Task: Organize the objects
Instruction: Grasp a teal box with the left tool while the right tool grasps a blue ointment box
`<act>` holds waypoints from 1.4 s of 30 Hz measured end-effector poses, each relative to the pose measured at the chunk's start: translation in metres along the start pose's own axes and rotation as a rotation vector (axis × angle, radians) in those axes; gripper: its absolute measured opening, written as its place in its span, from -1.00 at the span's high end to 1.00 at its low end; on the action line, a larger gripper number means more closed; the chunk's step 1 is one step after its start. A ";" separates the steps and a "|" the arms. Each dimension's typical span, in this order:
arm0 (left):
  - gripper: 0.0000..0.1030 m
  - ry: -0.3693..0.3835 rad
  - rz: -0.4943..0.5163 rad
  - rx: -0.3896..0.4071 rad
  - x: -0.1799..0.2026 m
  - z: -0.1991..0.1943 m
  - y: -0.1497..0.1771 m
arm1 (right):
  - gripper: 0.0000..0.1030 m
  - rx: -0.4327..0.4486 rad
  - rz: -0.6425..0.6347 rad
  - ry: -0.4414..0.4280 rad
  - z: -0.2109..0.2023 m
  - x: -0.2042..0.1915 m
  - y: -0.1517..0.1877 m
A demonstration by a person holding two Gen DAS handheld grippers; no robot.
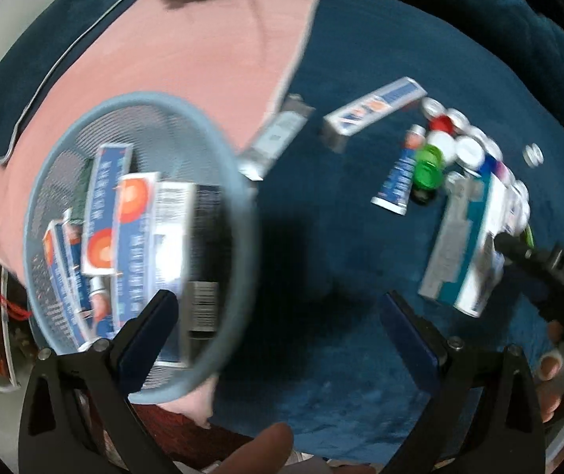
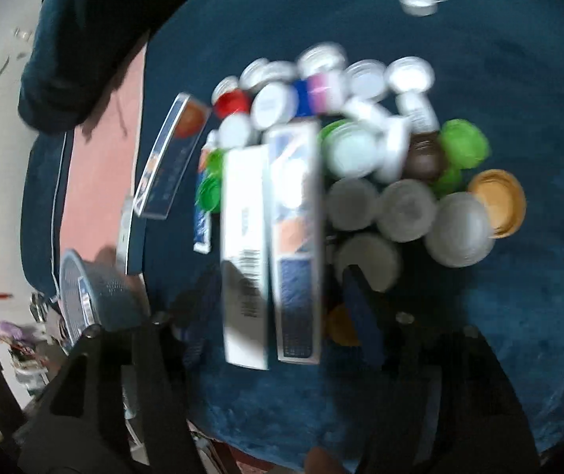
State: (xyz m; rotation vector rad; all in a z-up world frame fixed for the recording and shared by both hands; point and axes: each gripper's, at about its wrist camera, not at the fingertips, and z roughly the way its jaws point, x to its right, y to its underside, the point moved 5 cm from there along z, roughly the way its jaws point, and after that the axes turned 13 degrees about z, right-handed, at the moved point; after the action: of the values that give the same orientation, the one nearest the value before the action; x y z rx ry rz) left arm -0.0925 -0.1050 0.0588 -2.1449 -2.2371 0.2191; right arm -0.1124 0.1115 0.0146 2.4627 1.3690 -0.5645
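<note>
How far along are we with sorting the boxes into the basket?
Done: several toothpaste-style boxes already stand in the blue mesh basket. In hand: the right gripper is shut on a box; the left gripper is open and holds nothing. Left: two boxes and a small tube lie on the blue blanket, plus the heap of caps and jars.

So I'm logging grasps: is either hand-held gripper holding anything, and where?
Right hand-held gripper holds two boxes near their lower ends; left is empty.
</note>
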 end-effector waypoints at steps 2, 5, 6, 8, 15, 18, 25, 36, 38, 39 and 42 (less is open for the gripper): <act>-0.98 0.014 0.044 0.008 0.020 0.002 -0.006 | -0.50 0.009 0.014 -0.017 -0.007 0.006 -0.005; -0.98 0.042 0.098 0.025 0.046 0.005 -0.013 | -0.51 0.018 0.024 -0.019 -0.012 0.008 -0.006; -0.98 0.048 0.116 0.031 0.055 0.008 -0.016 | -0.51 0.018 0.025 -0.015 -0.012 0.011 -0.007; -0.98 0.046 0.154 0.043 0.070 0.012 -0.022 | -0.51 0.018 0.030 -0.016 -0.014 0.017 -0.011; -0.98 0.084 0.244 0.071 0.108 0.021 -0.033 | -0.51 0.023 0.049 -0.048 -0.021 0.025 -0.025; -0.98 0.080 0.269 0.075 0.121 0.027 -0.038 | -0.51 0.018 0.042 -0.052 -0.021 0.025 -0.029; -0.96 0.051 0.180 0.064 0.113 0.045 -0.051 | -0.51 0.008 -0.008 -0.023 -0.014 0.022 -0.028; -0.94 -0.001 0.103 0.036 0.089 0.066 -0.062 | -0.51 0.000 -0.051 -0.025 -0.011 0.017 -0.027; -0.95 -0.003 0.112 0.030 0.092 0.070 -0.062 | -0.51 -0.002 -0.055 -0.023 -0.009 0.015 -0.025; -0.94 -0.003 0.116 0.030 0.094 0.070 -0.063 | -0.51 -0.003 -0.057 -0.022 -0.009 0.014 -0.025; -0.94 -0.018 0.151 0.033 0.102 0.071 -0.064 | -0.51 -0.006 -0.062 -0.022 -0.008 0.013 -0.024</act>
State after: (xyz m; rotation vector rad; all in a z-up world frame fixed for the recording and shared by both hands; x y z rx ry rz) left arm -0.1694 -0.0110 -0.0110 -2.3051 -2.0660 0.2785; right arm -0.1252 0.1368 0.0148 2.4094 1.4409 -0.5989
